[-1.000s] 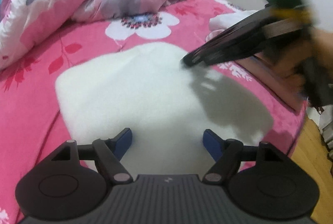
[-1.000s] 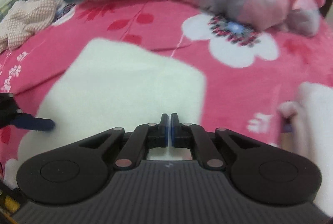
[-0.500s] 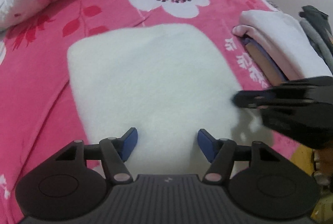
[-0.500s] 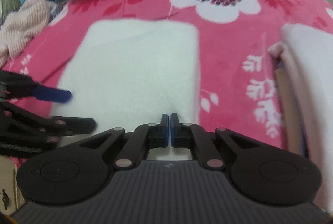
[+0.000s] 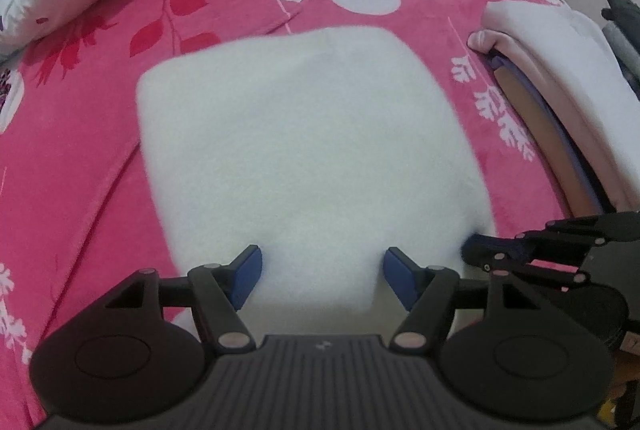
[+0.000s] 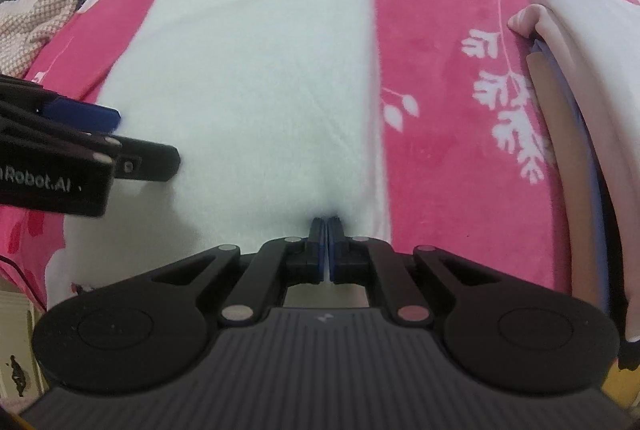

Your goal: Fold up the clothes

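Garment (image 5: pixel 304 150), white, fleecy, folded to a rough square, lies flat on the pink floral bedspread (image 5: pixel 72 190), with a stack of folded clothes (image 5: pixel 560 70) at 3 o'clock. Likely light, soft and limp; best pinched at the near corners. Left gripper (image 5: pixel 322 270): jaws apart over the near edge, just reopening slightly, fabric between them unpinched. Right gripper (image 6: pixel 325 242): jaws clenched, tips at the near-right corner; whether cloth is caught cannot be told.

Folded garment (image 5: pixel 304 150) mid-bed (image 5: pixel 72 190); clothes stack (image 5: pixel 560 78) to its rt (apart).
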